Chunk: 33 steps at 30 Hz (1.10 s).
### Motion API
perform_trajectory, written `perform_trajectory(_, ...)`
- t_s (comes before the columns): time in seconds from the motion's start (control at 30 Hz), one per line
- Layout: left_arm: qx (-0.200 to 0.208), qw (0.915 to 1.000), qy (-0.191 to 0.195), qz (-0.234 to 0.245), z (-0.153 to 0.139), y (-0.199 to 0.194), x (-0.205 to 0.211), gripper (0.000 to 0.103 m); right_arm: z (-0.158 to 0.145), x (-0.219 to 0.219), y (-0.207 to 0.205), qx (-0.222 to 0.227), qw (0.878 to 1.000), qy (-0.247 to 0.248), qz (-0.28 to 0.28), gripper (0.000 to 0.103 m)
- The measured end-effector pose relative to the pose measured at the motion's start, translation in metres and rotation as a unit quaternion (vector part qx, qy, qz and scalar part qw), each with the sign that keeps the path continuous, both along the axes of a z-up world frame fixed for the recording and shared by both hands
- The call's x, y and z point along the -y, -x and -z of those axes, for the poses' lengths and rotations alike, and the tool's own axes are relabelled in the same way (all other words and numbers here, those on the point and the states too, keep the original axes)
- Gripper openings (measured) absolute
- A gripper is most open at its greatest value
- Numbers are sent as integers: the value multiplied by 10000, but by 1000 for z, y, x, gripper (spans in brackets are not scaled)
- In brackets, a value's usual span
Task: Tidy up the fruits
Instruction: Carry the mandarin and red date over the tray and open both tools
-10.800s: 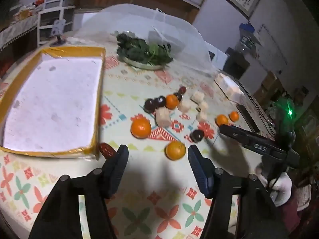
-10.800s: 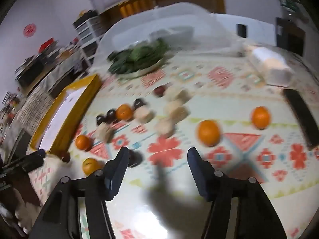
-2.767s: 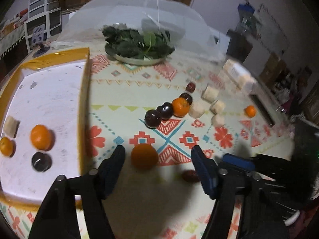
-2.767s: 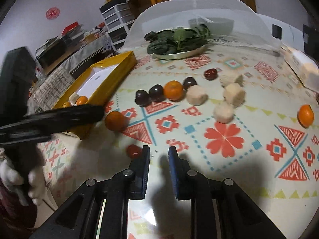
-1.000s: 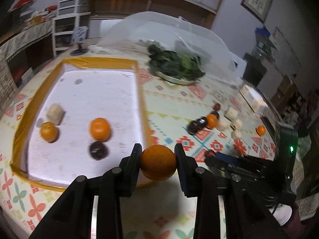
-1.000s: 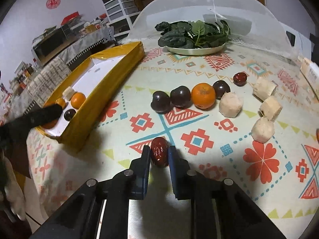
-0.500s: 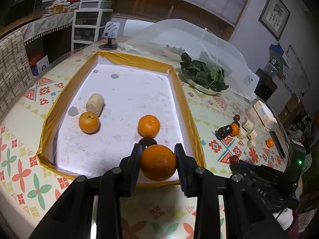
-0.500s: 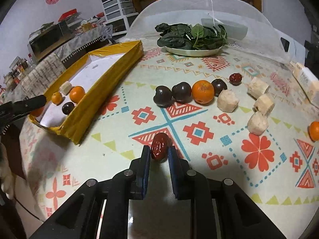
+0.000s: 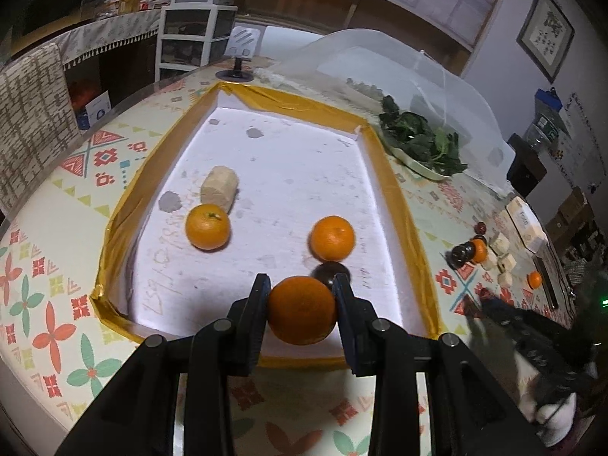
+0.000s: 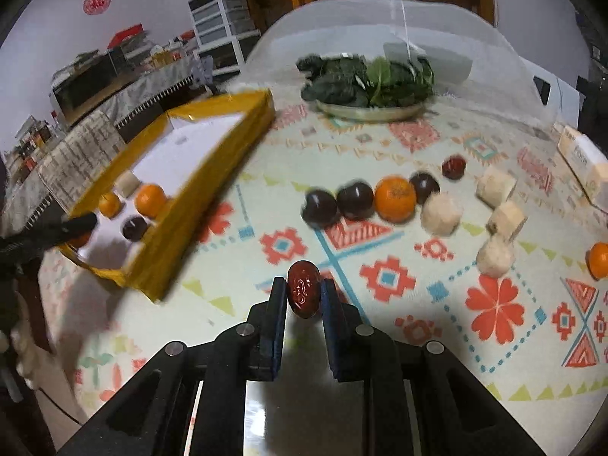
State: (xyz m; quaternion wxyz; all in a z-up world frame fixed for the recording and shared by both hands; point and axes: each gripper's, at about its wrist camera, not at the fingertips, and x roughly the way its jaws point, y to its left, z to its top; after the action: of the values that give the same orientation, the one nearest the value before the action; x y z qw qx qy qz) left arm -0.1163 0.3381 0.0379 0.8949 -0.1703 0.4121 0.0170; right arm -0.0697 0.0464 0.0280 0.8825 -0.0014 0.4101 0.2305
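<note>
My left gripper [image 9: 302,292] is shut on an orange [image 9: 302,309] above the near edge of the yellow-rimmed white tray [image 9: 114,224]. Inside the tray lie two oranges [image 9: 208,226] [image 9: 331,238], a dark plum [image 9: 327,270] partly hidden behind the held orange, and a beige chunk [image 9: 219,188]. My right gripper [image 10: 303,292] is shut on a red date [image 10: 302,293], held above the patterned tablecloth. Ahead of it sit dark plums [image 10: 320,207], an orange [image 10: 394,197], another red date [image 10: 453,167] and beige chunks [image 10: 441,213]. The left gripper's tip [image 10: 76,224] shows at the tray's near corner.
A plate of leafy greens [image 10: 366,79] sits under a mesh food cover [image 10: 437,26] at the back. One more orange [image 10: 598,260] lies at the far right, near a white box [image 10: 583,159]. Drawers and shelves stand beyond the table.
My left gripper has carried the orange leftward over the tray's near rim and dipped a little. The right gripper has lifted the red date slightly off the cloth.
</note>
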Motion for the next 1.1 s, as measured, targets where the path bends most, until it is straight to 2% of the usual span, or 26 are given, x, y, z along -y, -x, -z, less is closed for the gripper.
perform_trajectory(0.1, -65, 10000, 10, -62, 3, -2, -5, 33, -19, -13, -3, 104, 9996, -163, -206, 19)
perform_trajectory(0.23, -140, 9998, 31, -113, 7, -4, -10, 33, -29, -42, -10, 54, 9980, -319, -538, 19)
perform_trajectory(0.43, -233, 9996, 51, -128, 10, -5, -15, 33, -33, -98, -31, -104, 9944, -488, -928, 19)
perform_trajectory(0.6, -194, 9997, 83, -89, 4, -2, -16, 34, -21, -138, -63, -375, 9932, -398, -1027, 19)
perform_trajectory(0.7, -136, 9997, 172, -120, 0, 1, -21, 44, -10, -153, -76, -474, 9930, -242, -1054, 19)
perform_trajectory(0.77, -82, 9994, 300, -159, -3, 4, -26, 55, -6, -157, -80, -483, 9935, -190, -1017, 20)
perform_trajectory(0.8, -59, 9992, 346, -188, -4, 5, -28, 57, -6, -157, -82, -468, 9938, -200, -989, 20)
perform_trajectory(0.87, -41, 9985, 482, -260, -6, 7, -33, 68, -6, -155, -85, -501, 9935, -264, -985, 20)
perform_trajectory(0.97, -16, 9969, 677, -396, -8, 9, -37, 80, -12, -151, -87, -454, 9938, -362, -950, 20)
perform_trajectory(1.1, 136, 9958, 790, -444, -15, 13, -35, 86, -24, -136, -87, -397, 9941, -536, -850, 26)
